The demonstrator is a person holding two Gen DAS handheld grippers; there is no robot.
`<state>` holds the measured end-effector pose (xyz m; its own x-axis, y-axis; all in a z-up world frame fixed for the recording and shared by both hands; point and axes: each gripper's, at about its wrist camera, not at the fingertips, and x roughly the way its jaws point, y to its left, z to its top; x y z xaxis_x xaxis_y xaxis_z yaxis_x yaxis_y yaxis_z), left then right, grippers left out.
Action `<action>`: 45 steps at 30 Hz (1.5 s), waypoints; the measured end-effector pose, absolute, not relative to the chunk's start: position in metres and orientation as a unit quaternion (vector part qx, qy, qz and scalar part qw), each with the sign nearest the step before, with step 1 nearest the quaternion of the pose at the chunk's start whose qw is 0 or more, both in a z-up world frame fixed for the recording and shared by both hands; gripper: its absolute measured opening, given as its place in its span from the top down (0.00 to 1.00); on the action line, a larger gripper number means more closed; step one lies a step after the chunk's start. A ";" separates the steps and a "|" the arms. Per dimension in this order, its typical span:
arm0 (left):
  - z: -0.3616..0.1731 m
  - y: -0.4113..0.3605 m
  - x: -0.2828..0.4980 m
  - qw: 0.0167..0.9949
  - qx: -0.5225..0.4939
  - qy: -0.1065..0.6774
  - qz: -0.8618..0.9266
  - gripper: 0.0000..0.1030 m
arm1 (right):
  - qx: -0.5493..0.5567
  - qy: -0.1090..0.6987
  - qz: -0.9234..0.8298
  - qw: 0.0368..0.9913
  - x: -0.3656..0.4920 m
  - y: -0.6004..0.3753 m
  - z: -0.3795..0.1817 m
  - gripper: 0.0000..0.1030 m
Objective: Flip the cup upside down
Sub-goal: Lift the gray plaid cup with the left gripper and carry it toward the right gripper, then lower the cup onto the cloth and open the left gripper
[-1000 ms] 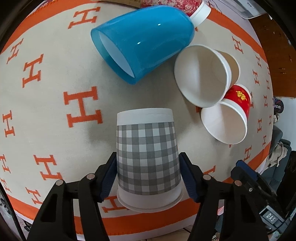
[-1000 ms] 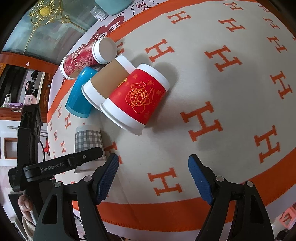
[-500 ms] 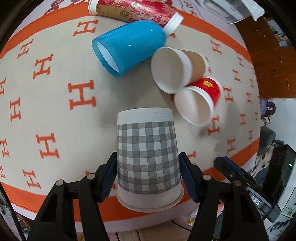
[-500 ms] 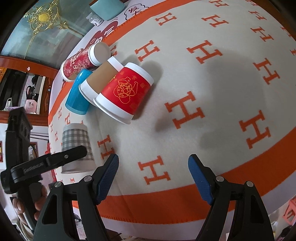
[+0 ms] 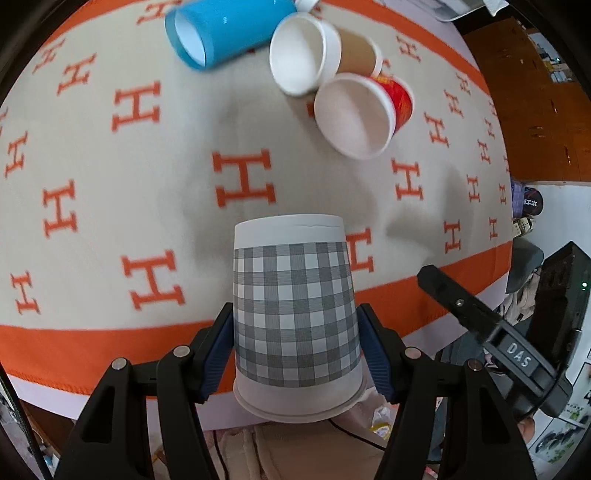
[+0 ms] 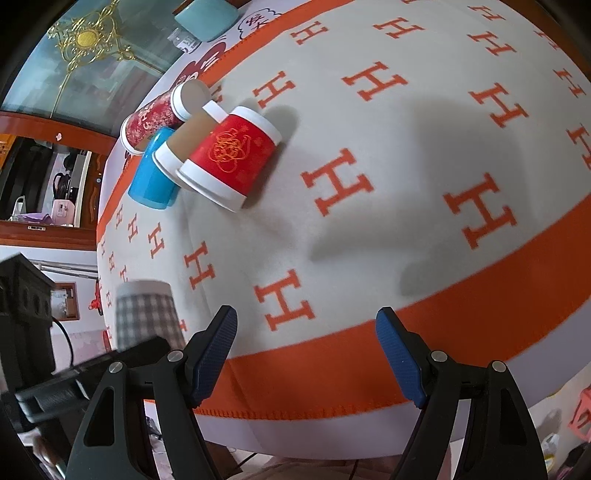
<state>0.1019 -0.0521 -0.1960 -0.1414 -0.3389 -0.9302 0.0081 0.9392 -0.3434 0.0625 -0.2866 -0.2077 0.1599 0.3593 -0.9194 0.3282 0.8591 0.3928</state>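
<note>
My left gripper [image 5: 295, 343] is shut on a grey checked paper cup [image 5: 295, 314]. The cup's rim points toward the camera and its base points away, and it hangs in the air near the table's front edge. The same cup shows in the right wrist view [image 6: 146, 314] at the lower left, behind the left gripper's black body. My right gripper [image 6: 306, 350] is open and empty above the blanket's orange border [image 6: 332, 369].
A beige blanket with orange H marks [image 5: 243, 181] covers the table. On it lie a blue cup [image 5: 221, 29], a brown paper cup [image 5: 314, 51], a red paper cup [image 5: 362, 110] and a red patterned tube [image 6: 151, 118], all on their sides.
My left gripper has lifted the checked cup and drawn it back toward the table's front edge. The lying cups look farther off. The right gripper has pulled back a little and stays open.
</note>
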 end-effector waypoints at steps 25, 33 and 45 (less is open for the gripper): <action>-0.227 -0.061 0.083 0.648 -0.113 0.745 -0.115 0.21 | 0.255 0.665 0.008 0.702 0.043 -0.292 -0.223 0.23; -0.214 -0.059 0.081 0.654 -0.108 0.740 -0.119 0.21 | 0.253 0.661 0.011 0.706 0.041 -0.290 -0.217 0.23; -0.175 -0.038 0.070 0.675 -0.104 0.718 -0.133 0.21 | 0.240 0.651 0.030 0.720 0.034 -0.279 -0.193 0.23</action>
<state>0.0700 -0.0384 -0.1749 -0.0660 -0.3287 -0.9421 0.0304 0.9431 -0.3311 0.0341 -0.2792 -0.1927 0.1513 0.3556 -0.9223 0.2685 0.8832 0.3845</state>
